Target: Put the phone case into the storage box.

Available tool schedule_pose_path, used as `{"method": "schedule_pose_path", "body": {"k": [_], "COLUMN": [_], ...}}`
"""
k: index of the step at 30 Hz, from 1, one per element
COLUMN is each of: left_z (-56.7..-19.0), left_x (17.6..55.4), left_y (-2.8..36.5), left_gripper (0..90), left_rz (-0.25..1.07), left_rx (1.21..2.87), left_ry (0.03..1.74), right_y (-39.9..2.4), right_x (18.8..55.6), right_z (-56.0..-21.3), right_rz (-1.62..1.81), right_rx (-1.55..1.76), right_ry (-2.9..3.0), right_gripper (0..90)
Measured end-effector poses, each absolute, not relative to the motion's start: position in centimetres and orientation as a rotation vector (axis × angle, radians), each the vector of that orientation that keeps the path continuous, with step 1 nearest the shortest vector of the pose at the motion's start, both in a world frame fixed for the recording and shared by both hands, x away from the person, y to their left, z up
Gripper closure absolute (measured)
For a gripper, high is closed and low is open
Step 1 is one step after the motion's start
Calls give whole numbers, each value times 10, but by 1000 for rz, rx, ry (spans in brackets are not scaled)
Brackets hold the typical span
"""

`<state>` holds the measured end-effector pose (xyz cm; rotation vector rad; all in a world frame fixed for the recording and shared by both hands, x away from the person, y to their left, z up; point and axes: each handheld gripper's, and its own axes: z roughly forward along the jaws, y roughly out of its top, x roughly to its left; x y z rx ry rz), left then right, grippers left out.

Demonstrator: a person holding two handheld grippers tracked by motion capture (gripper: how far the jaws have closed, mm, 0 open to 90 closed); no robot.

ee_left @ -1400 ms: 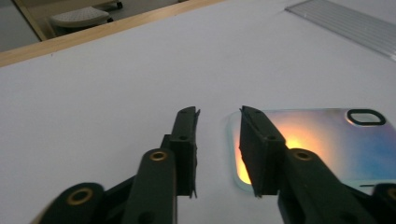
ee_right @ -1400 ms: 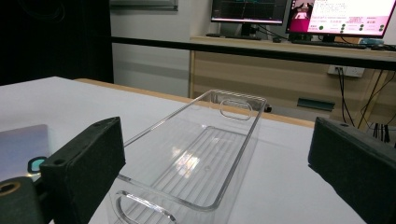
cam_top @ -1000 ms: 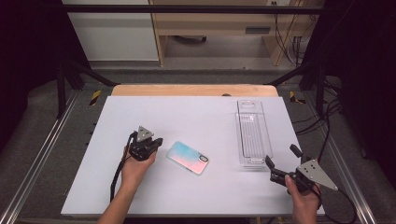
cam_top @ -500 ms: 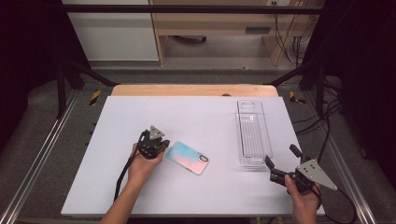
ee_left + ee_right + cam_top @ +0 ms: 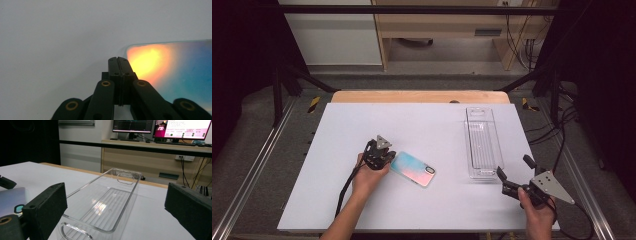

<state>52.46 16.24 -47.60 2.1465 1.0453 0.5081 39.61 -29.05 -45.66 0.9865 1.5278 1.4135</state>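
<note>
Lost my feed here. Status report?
Left gripper shut, tips at the phone's near end. Right gripper open, facing the clear tray. Nothing in the way.

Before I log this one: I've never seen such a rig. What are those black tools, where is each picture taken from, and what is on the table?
A person holds a hand-worked claw in each hand. One camera looks down from above; the other two ride on the claws and look along their jaws.

On the white table lie a phone with a shimmering blue-pink back and a long clear plastic tray.

The left claw is shut, its tip at the phone's near corner, gripping nothing. The right claw is open and empty, aimed at the tray's near end without touching it.
</note>
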Motion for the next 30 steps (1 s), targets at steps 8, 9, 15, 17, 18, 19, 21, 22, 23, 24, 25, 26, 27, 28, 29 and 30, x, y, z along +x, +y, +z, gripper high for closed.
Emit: {"method": "schedule_pose_path", "body": {"k": [8,9,15,17,18,19,21,22,23,24,25,26,27,28,29,30], "left_z": [-479,-479,-480,-480,-480,-480,-480,-480,-480,-480,-480,-480,-480,-480,-480,-480], "left_x": [525,525,518,517,516,516,515,515,515,514,514,514,513,513,512,511], "left_y": [161,161,150,147,146,145,143,142,141,140,140,139,138,137,135,134], "left_gripper": [900,900,900,900,900,900,900,900,900,900,900,900,900,900,900,900], "left_rz": [489,486,500,497,498,491,485,487,486,483,483,481,477,475,474,473], "left_rx": [2147,2147,2174,2176,2181,2177,2176,2177,2177,2176,2176,2176,2178,2179,2183,2187], "left_ry": [1045,1043,989,982,979,981,978,976,975,974,972,970,967,962,957,951], "right_y": [-292,-292,-292,-291,-291,-290,-290,-290,-290,-290,-290,-290,-290,-290,-290,-290], "right_x": [397,397,397,397,397,396,396,396,396,396,396,396,396,396,396,396], "right_z": [-457,-457,-457,-457,-457,-457,-457,-457,-457,-457,-457,-457,-457,-457,-456,-456], "right_rz": [1414,1414,1414,1413,1413,1414,1415,1416,1415,1413,1414,1414,1414,1415,1416,1415], "right_rx": [988,988,990,987,986,985,985,983,983,985,986,986,984,983,982,983], "right_ry": [1530,1530,1531,1535,1536,1536,1537,1536,1537,1538,1537,1537,1537,1536,1536,1536], "right_gripper": [45,45,46,46,46,46,47,47,46,46,46,46,46,46,46,46]}}
